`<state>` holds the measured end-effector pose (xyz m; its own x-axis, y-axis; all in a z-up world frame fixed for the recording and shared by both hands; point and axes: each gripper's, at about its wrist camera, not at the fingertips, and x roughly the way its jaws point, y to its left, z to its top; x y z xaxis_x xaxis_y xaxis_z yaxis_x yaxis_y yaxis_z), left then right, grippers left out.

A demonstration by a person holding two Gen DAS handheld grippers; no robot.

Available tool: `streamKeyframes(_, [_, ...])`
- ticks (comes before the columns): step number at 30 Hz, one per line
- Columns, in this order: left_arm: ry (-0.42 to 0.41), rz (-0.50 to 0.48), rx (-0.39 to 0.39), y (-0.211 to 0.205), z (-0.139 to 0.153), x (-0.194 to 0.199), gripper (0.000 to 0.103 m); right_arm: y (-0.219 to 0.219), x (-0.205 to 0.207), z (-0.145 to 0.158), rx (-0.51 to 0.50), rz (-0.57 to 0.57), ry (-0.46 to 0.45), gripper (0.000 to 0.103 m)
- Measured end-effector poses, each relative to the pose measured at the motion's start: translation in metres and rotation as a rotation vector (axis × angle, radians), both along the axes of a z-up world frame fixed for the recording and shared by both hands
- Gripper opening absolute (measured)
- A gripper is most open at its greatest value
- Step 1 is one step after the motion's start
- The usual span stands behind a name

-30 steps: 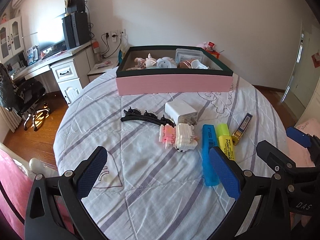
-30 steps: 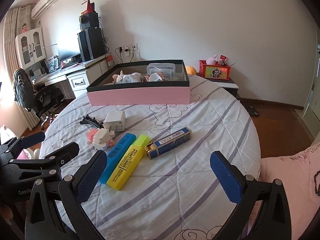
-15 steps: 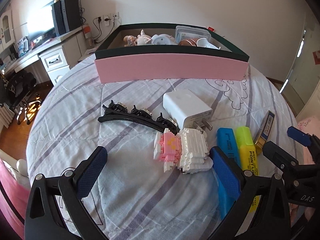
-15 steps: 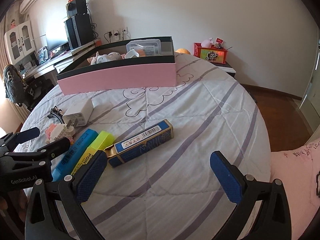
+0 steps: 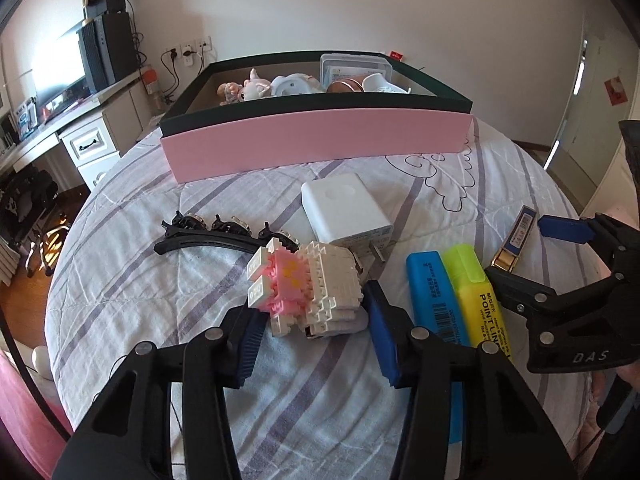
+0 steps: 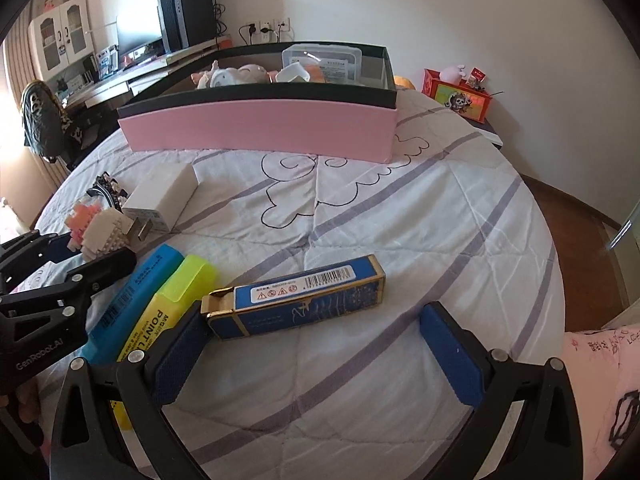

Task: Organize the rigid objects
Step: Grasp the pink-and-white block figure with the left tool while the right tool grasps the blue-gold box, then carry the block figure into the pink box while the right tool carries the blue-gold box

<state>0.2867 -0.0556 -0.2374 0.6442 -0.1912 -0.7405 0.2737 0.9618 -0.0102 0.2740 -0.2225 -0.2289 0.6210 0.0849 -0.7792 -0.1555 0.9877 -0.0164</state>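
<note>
A pink and white block figure (image 5: 308,292) lies on the striped bedspread (image 5: 132,304). My left gripper (image 5: 316,334) is closing on it, and both blue pads (image 5: 382,328) sit against its sides. A blue and gold box (image 6: 296,300) lies just ahead of my right gripper (image 6: 314,356). That gripper is open wide, with its left pad (image 6: 176,360) near the box's gold end. Also on the bed are a white charger (image 5: 344,208), a black hair clip (image 5: 208,236), a blue highlighter (image 5: 434,296) and a yellow highlighter (image 5: 480,300).
A long pink box with a dark rim (image 5: 320,140) stands across the far side of the bed and holds small toys and a clear case. A desk and chair (image 6: 44,120) are at the left. A red box (image 6: 460,96) sits on a bedside stand.
The left gripper came down close over the block figure and its jaws closed in from wide open. The right gripper moved forward and down to the blue and gold box.
</note>
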Motion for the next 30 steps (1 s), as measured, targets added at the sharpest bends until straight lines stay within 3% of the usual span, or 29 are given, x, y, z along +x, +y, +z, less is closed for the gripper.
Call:
streamKeyframes(3, [0.001,0.005,-0.009,0.003,0.002,-0.001,0.048,0.001,0.007,0.0,-0.007,0.024,0.001,0.103])
streamKeyframes(7, [-0.012,0.013,-0.022,0.008,0.008,-0.005,0.045,0.0,0.003,0.003,0.013,0.027,-0.019,0.084])
streamKeyframes(8, [-0.015,0.016,-0.026,0.009,0.01,-0.006,0.033,-0.001,0.001,0.004,0.026,0.024,-0.027,0.084])
streamKeyframes(15, [-0.016,0.015,-0.044,0.015,0.014,-0.012,0.033,0.006,-0.017,0.015,0.088,0.026,-0.095,0.084])
streamKeyframes(30, [-0.156,-0.013,-0.05,0.013,0.069,-0.021,0.033,0.032,-0.021,0.065,0.099,0.064,-0.215,0.084])
